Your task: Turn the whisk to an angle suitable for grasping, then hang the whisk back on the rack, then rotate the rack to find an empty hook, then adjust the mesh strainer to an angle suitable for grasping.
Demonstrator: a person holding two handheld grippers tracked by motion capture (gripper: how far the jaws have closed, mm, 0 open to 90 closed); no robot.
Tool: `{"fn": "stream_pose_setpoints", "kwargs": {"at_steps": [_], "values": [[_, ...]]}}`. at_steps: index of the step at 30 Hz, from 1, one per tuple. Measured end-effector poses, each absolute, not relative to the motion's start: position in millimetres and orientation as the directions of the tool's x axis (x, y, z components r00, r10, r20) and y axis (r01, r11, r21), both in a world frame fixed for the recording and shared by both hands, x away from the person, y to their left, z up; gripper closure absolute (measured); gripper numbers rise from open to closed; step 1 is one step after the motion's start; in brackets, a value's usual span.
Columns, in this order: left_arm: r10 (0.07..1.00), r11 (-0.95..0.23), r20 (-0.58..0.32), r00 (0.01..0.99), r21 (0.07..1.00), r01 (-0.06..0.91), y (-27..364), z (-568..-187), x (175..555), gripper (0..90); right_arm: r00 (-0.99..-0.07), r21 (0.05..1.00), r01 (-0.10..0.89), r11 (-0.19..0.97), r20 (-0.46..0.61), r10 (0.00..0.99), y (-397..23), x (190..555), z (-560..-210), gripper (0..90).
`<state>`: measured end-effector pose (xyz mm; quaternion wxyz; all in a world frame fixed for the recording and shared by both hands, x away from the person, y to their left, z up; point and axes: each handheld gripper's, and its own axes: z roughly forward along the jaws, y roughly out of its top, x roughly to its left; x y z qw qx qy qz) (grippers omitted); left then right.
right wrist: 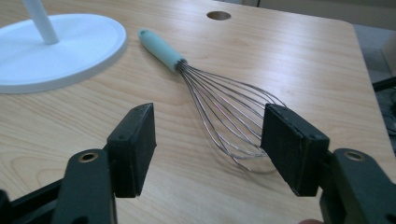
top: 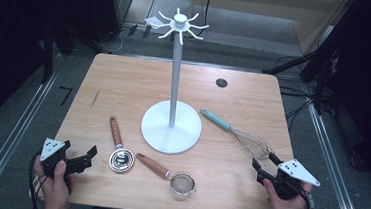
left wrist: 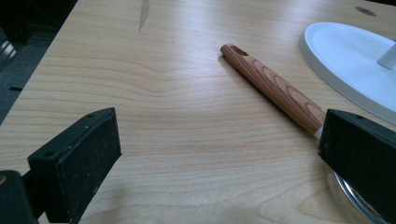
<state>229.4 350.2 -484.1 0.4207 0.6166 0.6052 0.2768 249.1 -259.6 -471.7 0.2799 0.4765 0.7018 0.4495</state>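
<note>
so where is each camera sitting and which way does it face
High view: above the person's side, facing forward and down on the table; left gripper, right gripper and both hands show.
Left gripper view: rides that gripper, facing the wooden handle; jaws open.
Right gripper view: faces the whisk; jaws open.
Shared: white stand base.

Two bare hands, no sleeves showing, at the table's six o'clock edge: the left gripper (top: 79,162) and right gripper (top: 264,172) are black, with scuffed rectangular pads (right wrist: 293,144), brass-ringed screw holes, dotted grey triangular plates and dark cables.
</note>
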Motion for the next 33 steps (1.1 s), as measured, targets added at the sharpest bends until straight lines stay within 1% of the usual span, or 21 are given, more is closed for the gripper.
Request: {"fn": "stream_pose_setpoints", "kwargs": {"at_steps": [2,3,4,5,6,7,11,12,13,14,16,17,20,23,27,28,33], "values": [[0.978,0.088,-0.173,0.118,0.852,0.516,350,-484,230,0.0,-0.424,0.898,0.408,0.163,0.028,0.905,-258,254,-466,42.8],[0.978,0.086,-0.171,0.119,0.852,0.517,350,-484,230,0.0,-0.463,0.875,0.426,0.23,-0.007,0.886,-254,258,-459,47.8],[0.979,0.083,-0.167,0.119,0.852,0.516,349,-484,230,0.0,-0.463,0.875,0.426,0.23,-0.007,0.886,-254,258,-459,47.8],[0.979,0.077,-0.162,0.121,0.851,0.519,349,-484,230,0.0,-0.483,0.845,0.453,0.284,-0.035,0.875,-248,261,-453,46.4],[0.979,0.077,-0.162,0.121,0.851,0.519,349,-484,230,0.0,-0.483,0.845,0.453,0.284,-0.035,0.875,-248,261,-453,46.4],[0.98,0.076,-0.161,0.121,0.852,0.519,349,-484,230,0.0,-0.506,0.82,0.477,0.316,-0.038,0.862,-242,266,-448,44.9],[0.979,0.082,-0.166,0.121,0.856,0.511,349,-484,229,0.0,-0.537,0.801,0.494,0.338,-0.024,0.843,-235,276,-442,43.7],[0.979,0.083,-0.167,0.12,0.856,0.51,350,-484,229,0.0,-0.562,0.785,0.497,0.37,-0.034,0.827,-231,282,-439,38.0],[0.979,0.083,-0.167,0.12,0.856,0.51,350,-484,229,0.0,-0.562,0.785,0.497,0.37,-0.034,0.827,-231,282,-439,38.0],[0.978,0.086,-0.17,0.119,0.856,0.509,350,-484,229,0.0,-0.591,0.764,0.491,0.418,-0.061,0.805,-226,288,-437,32.8],[0.978,0.084,-0.168,0.12,0.856,0.511,349,-484,229,0.0,-0.594,0.758,0.491,0.43,-0.071,0.801,-224,290,-436,31.9],[0.979,0.079,-0.164,0.122,0.854,0.514,349,-484,229,0.0,-0.609,0.741,0.488,0.462,-0.09,0.788,-219,296,-432,32.1],[0.979,0.073,-0.16,0.126,0.853,0.517,349,-484,229,0.0,-0.615,0.728,0.487,0.483,-0.107,0.781,-215,302,-429,32.6],[0.978,0.077,-0.164,0.126,0.855,0.513,349,-484,229,0.0,-0.629,0.702,0.487,0.519,-0.13,0.766,-212,310,-426,36.4],[0.978,0.073,-0.162,0.129,0.855,0.514,349,-484,229,0.0,-0.64,0.673,0.498,0.546,-0.139,0.756,-209,321,-422,36.9],[0.978,0.073,-0.162,0.129,0.855,0.514,349,-484,229,0.0,-0.65,0.657,0.491,0.572,-0.161,0.743,-207,326,-420,37.8],[0.978,0.08,-0.168,0.127,0.853,0.516,350,-484,230,0.0,-0.667,0.615,0.496,0.613,-0.183,0.723,-201,336,-419,38.0]]}}
